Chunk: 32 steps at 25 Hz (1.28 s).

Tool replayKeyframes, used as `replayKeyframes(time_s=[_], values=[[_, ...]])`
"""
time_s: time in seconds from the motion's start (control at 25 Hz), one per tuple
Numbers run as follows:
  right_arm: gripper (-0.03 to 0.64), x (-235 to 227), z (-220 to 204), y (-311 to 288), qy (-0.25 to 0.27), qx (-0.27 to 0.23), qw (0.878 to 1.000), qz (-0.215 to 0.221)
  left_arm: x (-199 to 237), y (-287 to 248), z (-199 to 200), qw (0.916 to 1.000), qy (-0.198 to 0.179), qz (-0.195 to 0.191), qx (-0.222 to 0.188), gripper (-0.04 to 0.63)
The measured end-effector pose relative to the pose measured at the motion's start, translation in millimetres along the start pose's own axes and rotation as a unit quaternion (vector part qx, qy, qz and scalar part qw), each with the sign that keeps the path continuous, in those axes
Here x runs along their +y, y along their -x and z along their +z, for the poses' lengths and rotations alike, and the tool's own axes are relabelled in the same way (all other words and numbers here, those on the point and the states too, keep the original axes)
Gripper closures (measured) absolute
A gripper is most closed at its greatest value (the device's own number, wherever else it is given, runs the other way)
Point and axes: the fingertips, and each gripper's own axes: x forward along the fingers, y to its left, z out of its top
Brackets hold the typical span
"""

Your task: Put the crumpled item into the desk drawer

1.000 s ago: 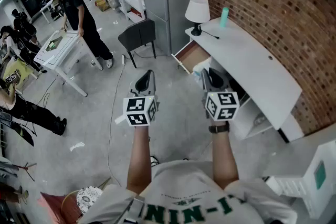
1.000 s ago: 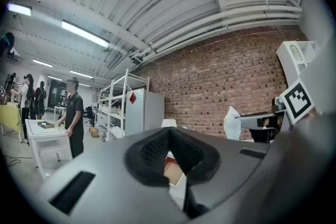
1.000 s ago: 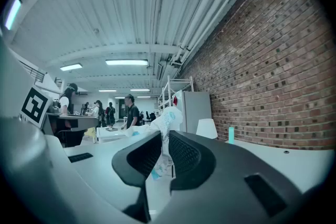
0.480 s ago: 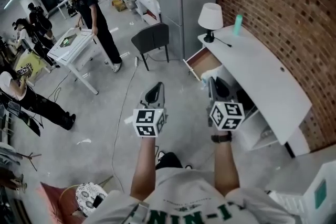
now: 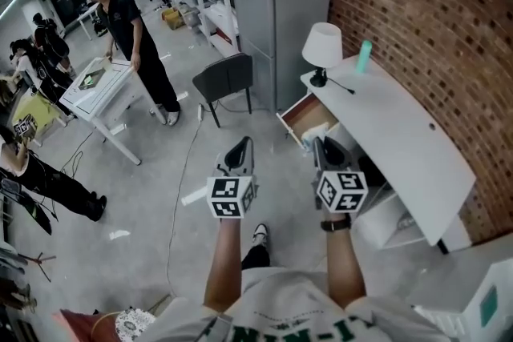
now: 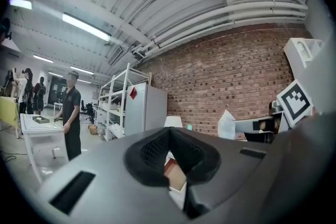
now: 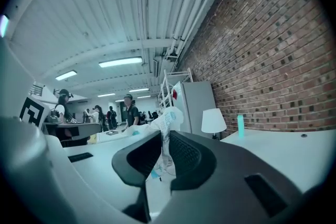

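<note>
Crumpled item (image 7: pixel 169 118) pinched in my right gripper (image 7: pixel 165 140), near the open desk drawer (image 5: pixel 308 115).
The jaws sit nearly closed on the white wad, which pokes up past their tips. My left gripper (image 5: pixel 240 146) is beside it, closed and empty.

Desk drawer (image 5: pixel 302 114) interior partly hidden

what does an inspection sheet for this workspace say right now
surface: white desk, mostly bare
job's things: crumpled item in right gripper; drawer open
clutter: lamp and bottle at desk's far end
grippers: right gripper shut on crumpled item; left gripper jaws together, empty
cables: white cable across floor
surroundings: brick wall, fridge, chair, person at table
</note>
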Motion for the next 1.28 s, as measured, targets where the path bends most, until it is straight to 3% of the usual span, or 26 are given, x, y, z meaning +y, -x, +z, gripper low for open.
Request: replayKeyframes(time_s=[0.36, 0.6, 0.84, 1.12, 1.28], values=[[0.578, -21, 16, -109, 0.000, 0.011, 0.999, -0.038, 52, -120, 34, 0.9969, -0.012, -0.075, -0.022, 0.600], [0.578, -36, 5, -163, -0.011, 0.022, 0.997, -0.069, 78, -184, 20, 0.9945, -0.017, -0.103, 0.003, 0.600], [0.578, -48, -16, -196, -0.011, 0.036, 0.995, -0.095, 95, -228, 3, 0.9907, -0.002, -0.136, -0.003, 0.600], [0.578, -91, -47, -216, -0.020, 0.076, 0.988, -0.132, 88, -276, -29, 0.9850, -0.005, -0.172, 0.016, 0.600], [0.578, -115, -67, -238, -0.028, 0.098, 0.986, -0.131, 79, -308, -47, 0.9825, 0.003, -0.183, 0.033, 0.600]])
